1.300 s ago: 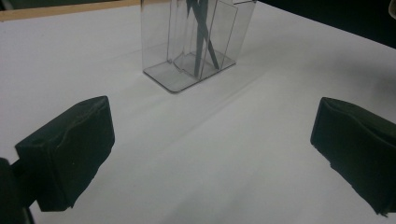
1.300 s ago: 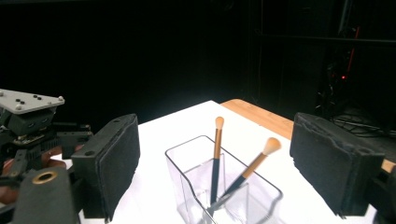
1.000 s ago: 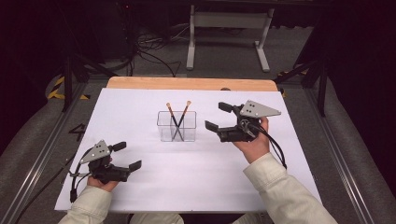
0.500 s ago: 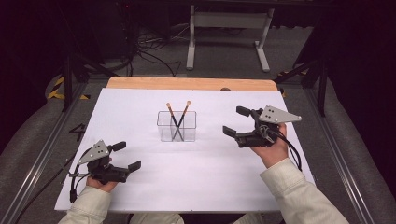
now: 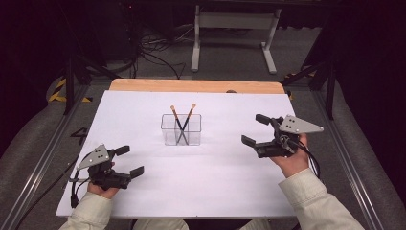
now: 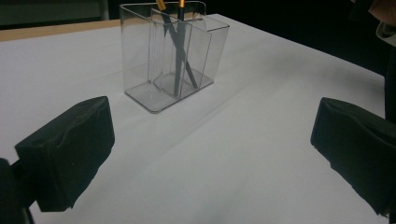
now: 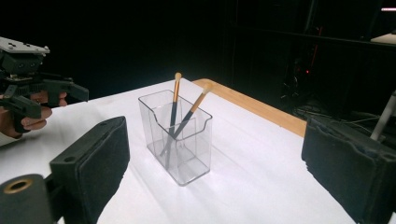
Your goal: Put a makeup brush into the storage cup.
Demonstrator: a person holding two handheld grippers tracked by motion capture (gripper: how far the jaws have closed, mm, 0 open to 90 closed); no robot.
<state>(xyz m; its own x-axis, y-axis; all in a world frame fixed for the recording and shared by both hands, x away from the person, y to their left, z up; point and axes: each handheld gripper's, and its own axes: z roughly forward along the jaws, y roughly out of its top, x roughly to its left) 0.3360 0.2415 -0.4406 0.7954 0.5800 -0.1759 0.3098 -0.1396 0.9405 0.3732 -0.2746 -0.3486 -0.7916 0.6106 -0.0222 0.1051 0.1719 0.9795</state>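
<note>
A clear plastic holder [image 5: 181,129] stands near the middle of the white table cover [image 5: 215,187]. Two dark brushes [image 5: 183,122] with orange handles lean crossed inside it. My right gripper [image 5: 253,129] hovers to the right of the holder, pointing left toward it. Its jaws have just been opening and nothing is between them. The right gripper view shows the holder [image 7: 180,140] well ahead of the open jaws [image 7: 215,172]. My left gripper [image 5: 130,160] rests open and empty at the front left. In the left gripper view the holder [image 6: 173,56] stands beyond its jaws [image 6: 210,154].
A wooden table edge [image 5: 196,86] runs along the back of the white cover. Metal rails [image 5: 344,163] flank both sides. A stand's legs [image 5: 234,28] and cables lie on the floor behind. In the right gripper view the other hand's gripper [image 7: 28,88] is at far left.
My right gripper has moved to the right, away from the holder, and sits slightly lower. The left gripper and the holder have stayed put.
</note>
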